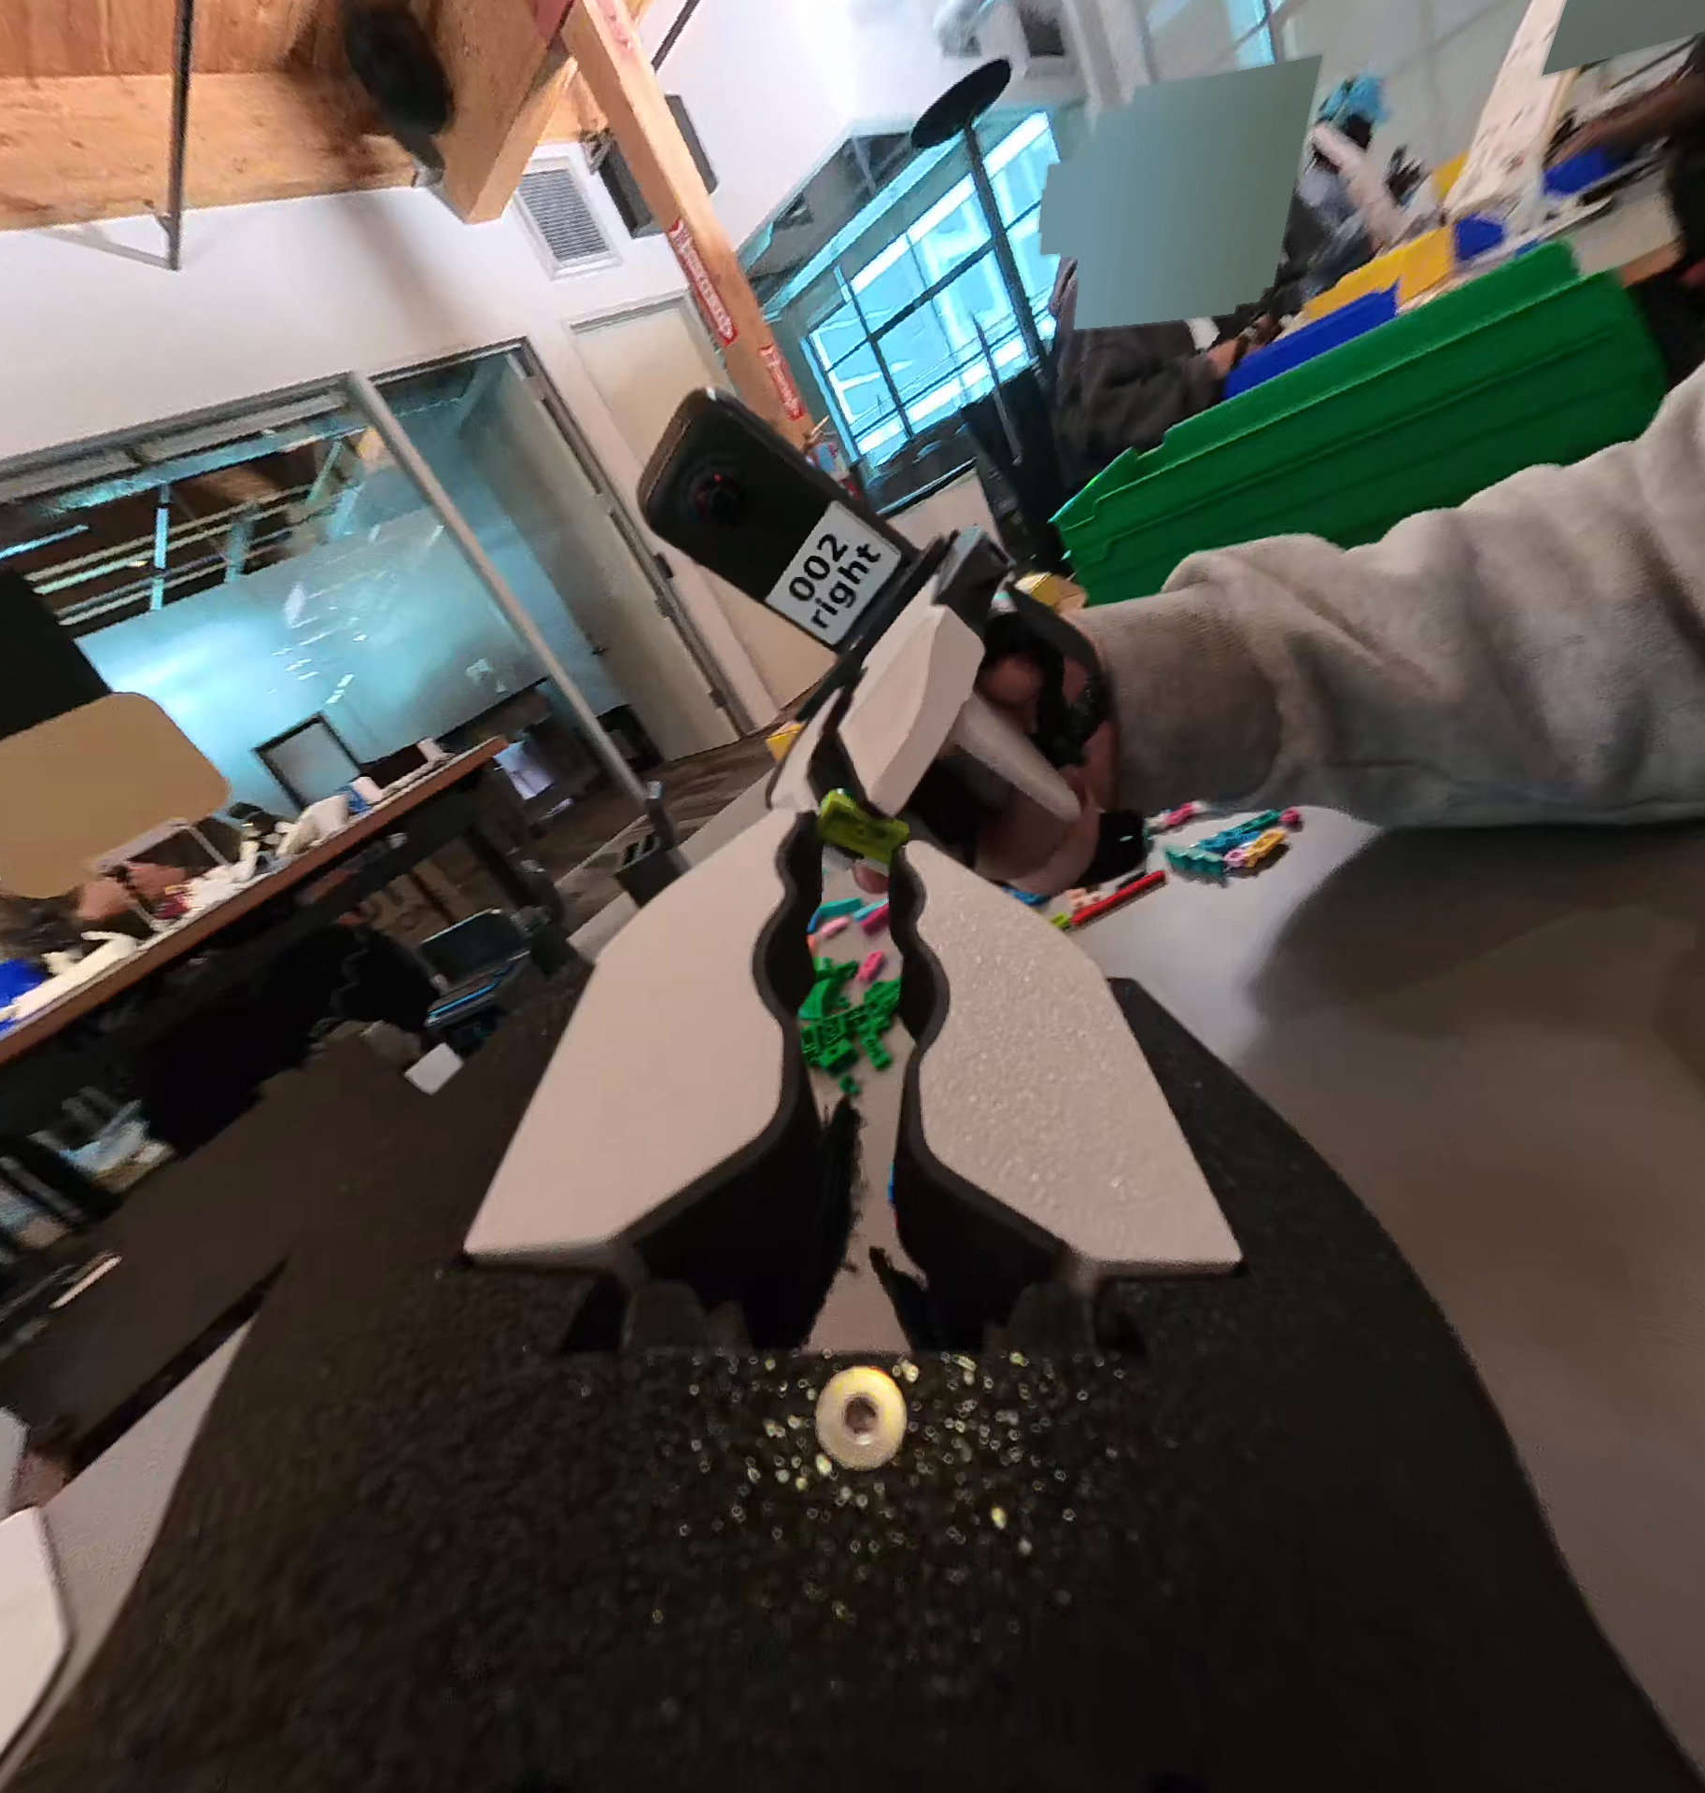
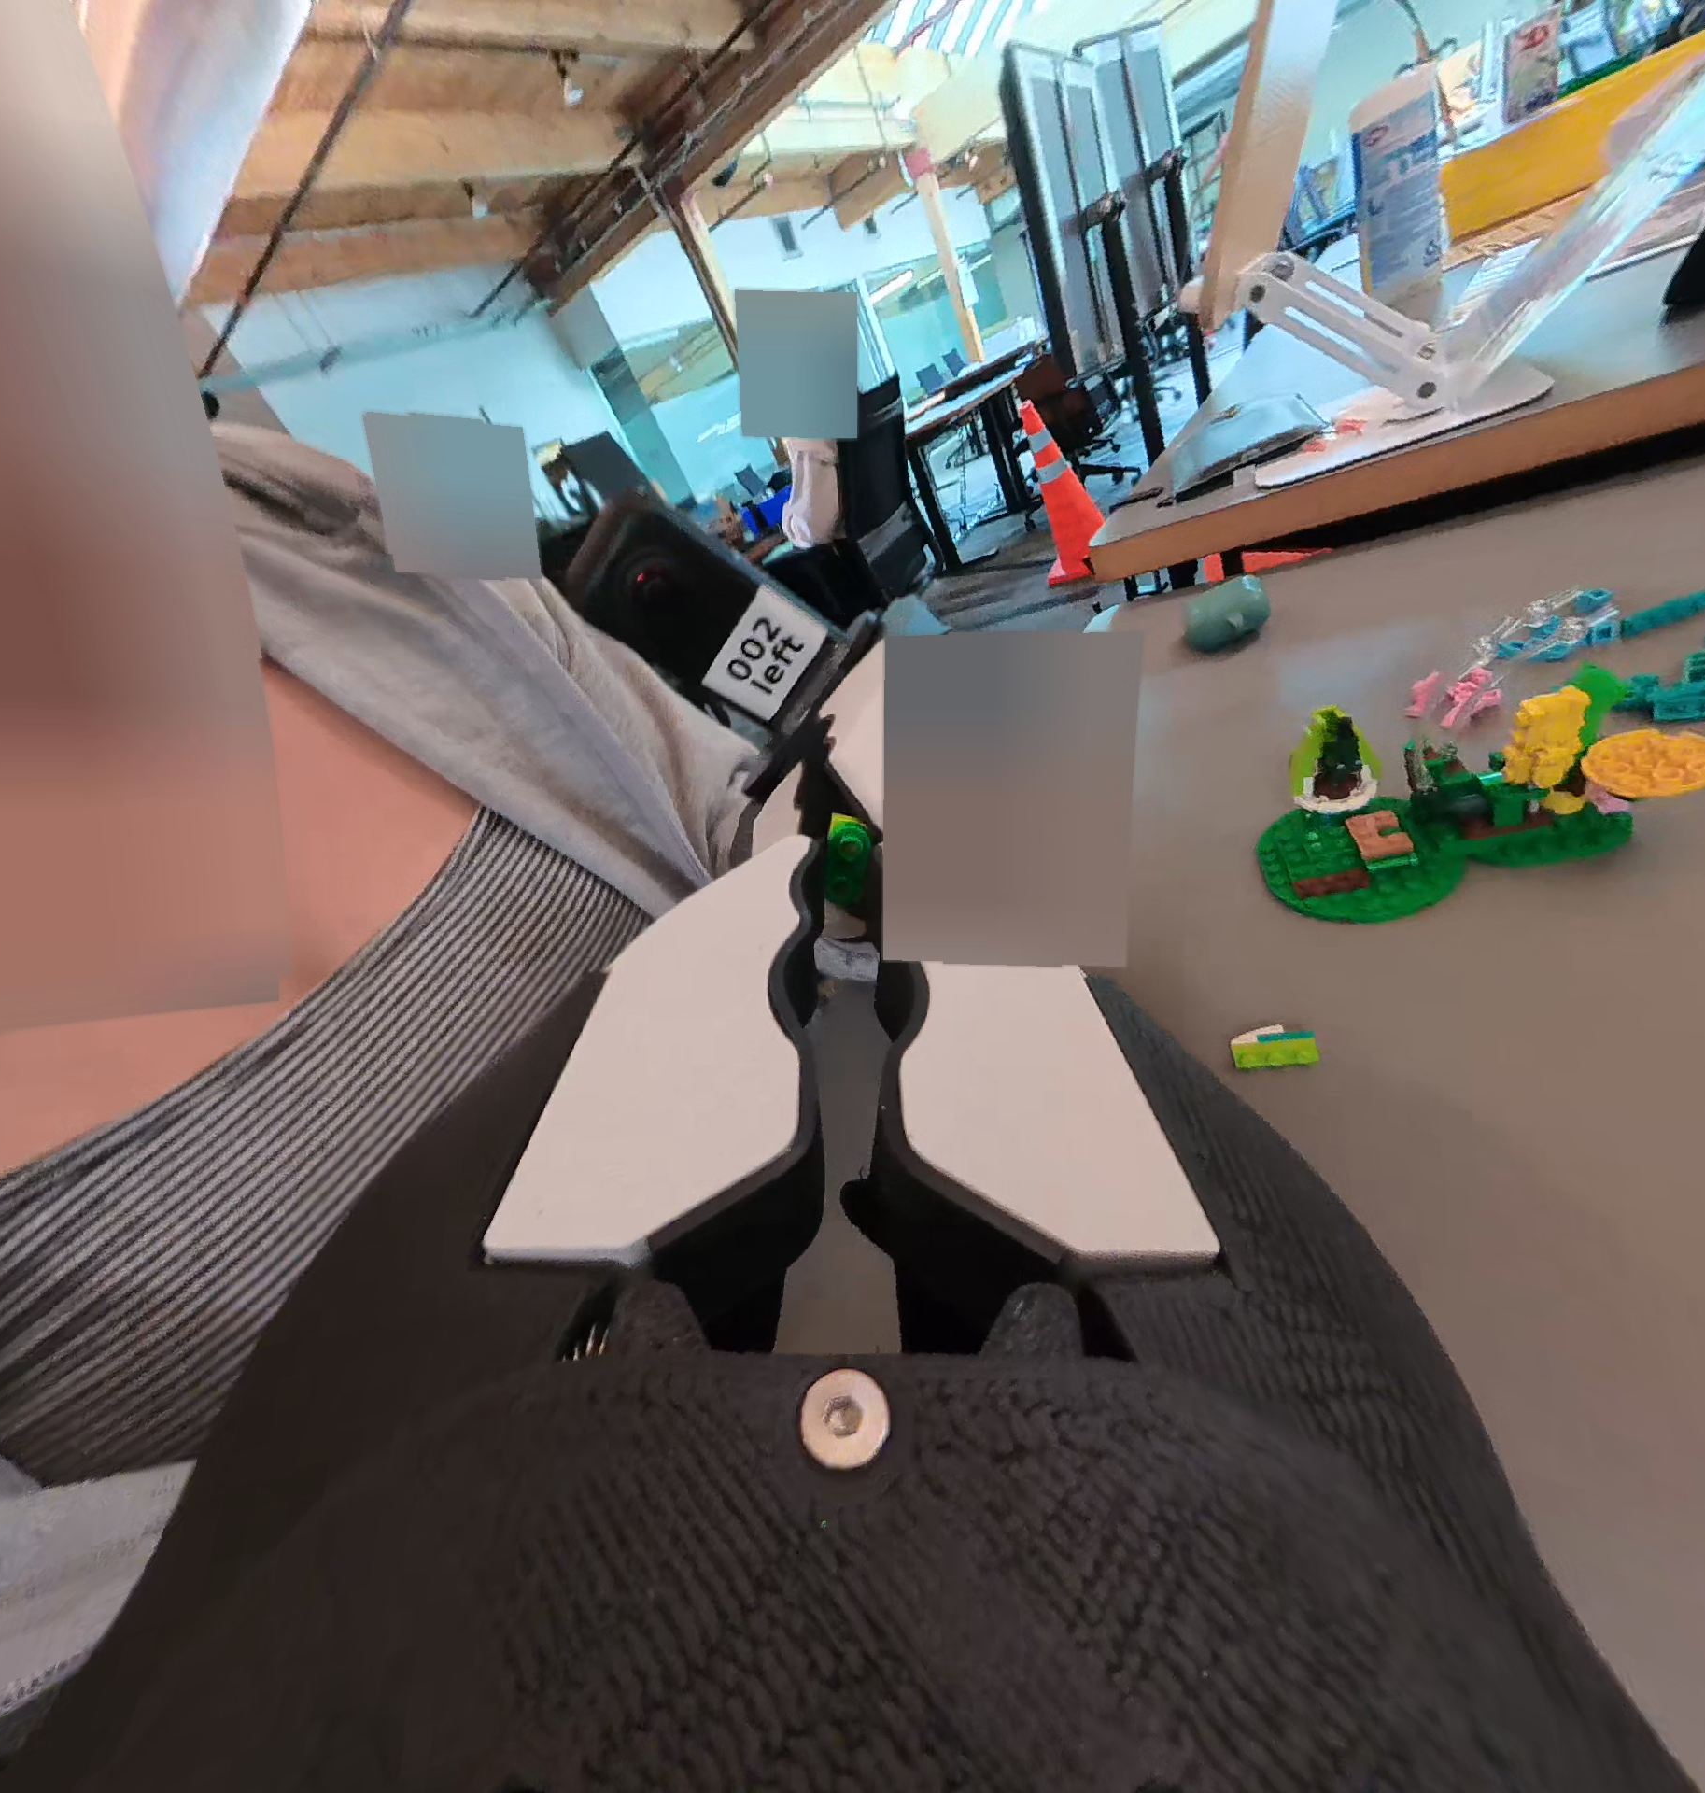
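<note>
My left gripper point(image 1: 853, 849) is shut on a lime green brick point(image 1: 863, 830), held at its fingertips above the grey table point(image 1: 1411, 970). My right gripper point(image 1: 829, 800), held by a hand in a grey sleeve, comes in from the upper right and meets that brick tip to tip. In the right wrist view my right gripper point(image 2: 844, 873) is shut on a small green studded plate point(image 2: 847, 859), which sits against the lime brick point(image 2: 841, 827). Its right fingertip is hidden behind a blurred patch. The left gripper point(image 2: 820, 776) reaches in from the upper left.
Loose green bricks point(image 1: 844, 1028), pink and teal pieces point(image 1: 1227, 849) and a red bar point(image 1: 1115, 897) lie on the table. A built model on a green baseplate point(image 2: 1411, 825), a small lime piece point(image 2: 1274, 1048) and teal parts point(image 2: 1654, 669) lie to the right. Green bins point(image 1: 1363, 437) stand behind. Both grippers' tips are close together, under 4 cm apart.
</note>
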